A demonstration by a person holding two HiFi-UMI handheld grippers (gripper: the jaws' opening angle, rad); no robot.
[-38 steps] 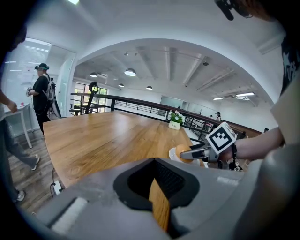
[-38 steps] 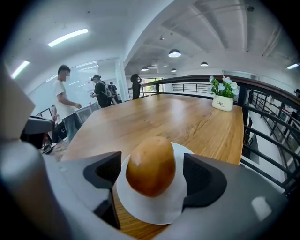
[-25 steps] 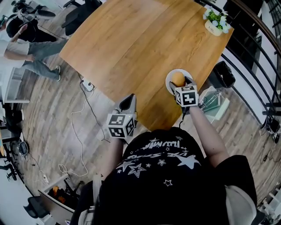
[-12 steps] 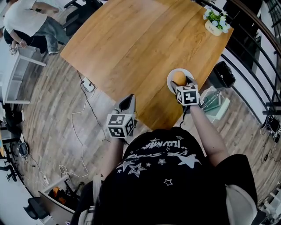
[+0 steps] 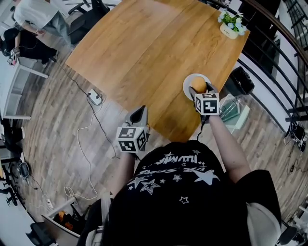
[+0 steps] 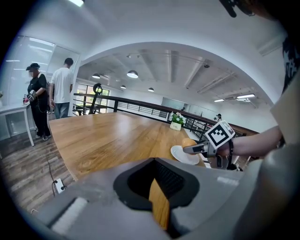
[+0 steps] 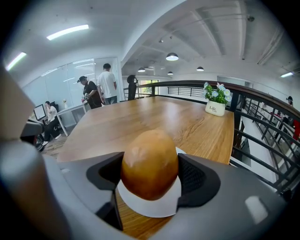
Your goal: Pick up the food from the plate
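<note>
A round golden-brown bun (image 5: 197, 85) rests on a small white plate (image 5: 192, 77) near the wooden table's (image 5: 144, 53) right front edge. My right gripper (image 5: 200, 88) reaches over the plate with one finger on each side of the bun. In the right gripper view the bun (image 7: 150, 164) fills the gap, both pads press on it, and the plate (image 7: 150, 207) shows below. My left gripper (image 5: 139, 111) hovers at the table's front edge, shut and holding nothing. The left gripper view shows the bun (image 6: 188, 141) and plate (image 6: 180, 154) off to the right.
A white pot of flowers (image 5: 232, 25) stands at the table's far right corner. A dark railing (image 5: 279, 53) runs along the right. A black bag (image 5: 240, 81) and a power strip (image 5: 95, 97) lie on the floor. Two people (image 5: 33, 14) stand at the far left.
My right gripper has edged slightly farther over the plate, with the bun still between its fingers. The left gripper has held still. The people at the far left have moved.
</note>
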